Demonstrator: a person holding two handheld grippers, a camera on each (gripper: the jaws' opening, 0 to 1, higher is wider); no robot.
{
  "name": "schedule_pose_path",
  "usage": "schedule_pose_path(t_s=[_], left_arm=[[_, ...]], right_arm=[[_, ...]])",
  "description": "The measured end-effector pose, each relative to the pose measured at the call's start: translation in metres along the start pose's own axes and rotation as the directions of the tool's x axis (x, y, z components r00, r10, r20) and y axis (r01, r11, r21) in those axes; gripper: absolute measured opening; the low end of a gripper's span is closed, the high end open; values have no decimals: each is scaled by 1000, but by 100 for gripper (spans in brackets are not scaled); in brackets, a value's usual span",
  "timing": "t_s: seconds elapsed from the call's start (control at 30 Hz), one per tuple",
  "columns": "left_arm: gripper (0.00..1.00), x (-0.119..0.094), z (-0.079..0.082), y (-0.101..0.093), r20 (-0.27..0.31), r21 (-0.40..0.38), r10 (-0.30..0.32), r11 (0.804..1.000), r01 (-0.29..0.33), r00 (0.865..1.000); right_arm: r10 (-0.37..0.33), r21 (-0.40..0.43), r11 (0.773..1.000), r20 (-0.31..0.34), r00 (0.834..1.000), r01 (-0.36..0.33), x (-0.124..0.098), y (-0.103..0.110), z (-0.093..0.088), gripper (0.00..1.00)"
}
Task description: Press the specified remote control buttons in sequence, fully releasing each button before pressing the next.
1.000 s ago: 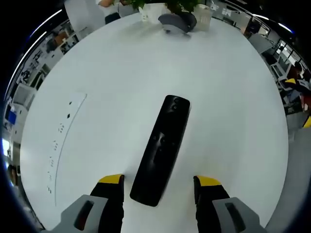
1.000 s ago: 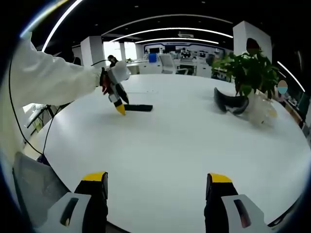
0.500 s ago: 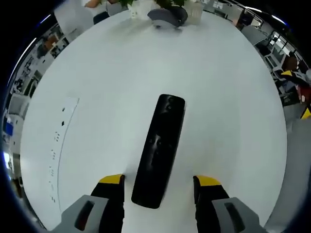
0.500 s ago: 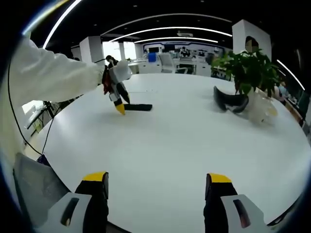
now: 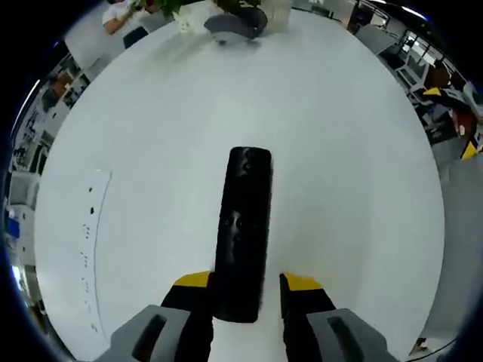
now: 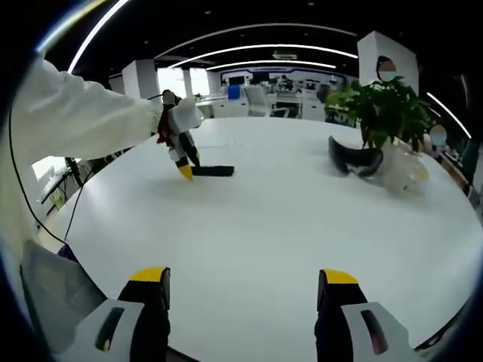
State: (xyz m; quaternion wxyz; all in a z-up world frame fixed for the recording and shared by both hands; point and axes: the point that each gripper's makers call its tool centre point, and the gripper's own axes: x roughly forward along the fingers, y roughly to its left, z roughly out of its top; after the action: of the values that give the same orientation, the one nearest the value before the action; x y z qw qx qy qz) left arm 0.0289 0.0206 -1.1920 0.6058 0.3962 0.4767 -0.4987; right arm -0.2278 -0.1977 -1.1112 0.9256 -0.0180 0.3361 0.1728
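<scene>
My left gripper (image 5: 245, 283) has its two yellow-tipped jaws drawn in on the near end of the one long black plastic remote control (image 5: 243, 230); both tips sit right at its edges, so I read it as pinching the remote, though I cannot be sure of firm contact. The remote lies flat on the big round white table (image 5: 339, 151), running straight away from the jaws, with a round button near its far end and a few small ones midway. To the left of it on the tabletop I see a faint curved line with small dark marks (image 5: 89, 249). At the far edge stand one dark curved headset-like object (image 5: 235, 24) and the base of one green potted plant (image 5: 196, 9) beside it.

My right gripper (image 6: 240, 279) hangs spread wide over bare tabletop, two yellow tips well apart and gripping nothing. From the right gripper view I count one white sleeve (image 6: 75, 121) reaching in from the left with the left gripper at its end, tips down at the remote's end. The plant and the dark curved object sit well apart to the right, with one clear glass vessel (image 6: 407, 170) just beside them. Behind lies an open office with desks and ceiling light strips
</scene>
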Motion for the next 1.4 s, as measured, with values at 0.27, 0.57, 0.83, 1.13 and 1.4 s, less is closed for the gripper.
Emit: schedule_pose_path(t_s=[0.27,0.57,0.83,1.13,1.4], left_arm=[[23,2,-1,0,5,-43,27,999,-27,1000],[23,3,-2,-3,-9,-65,36,997,-36,999],[23,3,-1,-25,-24,-39,34,999,-35,999],[23,3,-1,-39,-36,-30,32,999,-33,999],[23,2,-2,-55,-21,-36,32,999,-33,999]], right_arm=[[1,8,1000,9,1000,-1,-1,0,2,79],[-3,-4,1000,11,1000,3,-2,0,2,78],[-6,3,1000,18,1000,6,-3,-1,4,77],[2,-22,1000,1,1000,-2,-1,2,1,75],[14,-44,999,-8,1000,-15,1,5,0,75]])
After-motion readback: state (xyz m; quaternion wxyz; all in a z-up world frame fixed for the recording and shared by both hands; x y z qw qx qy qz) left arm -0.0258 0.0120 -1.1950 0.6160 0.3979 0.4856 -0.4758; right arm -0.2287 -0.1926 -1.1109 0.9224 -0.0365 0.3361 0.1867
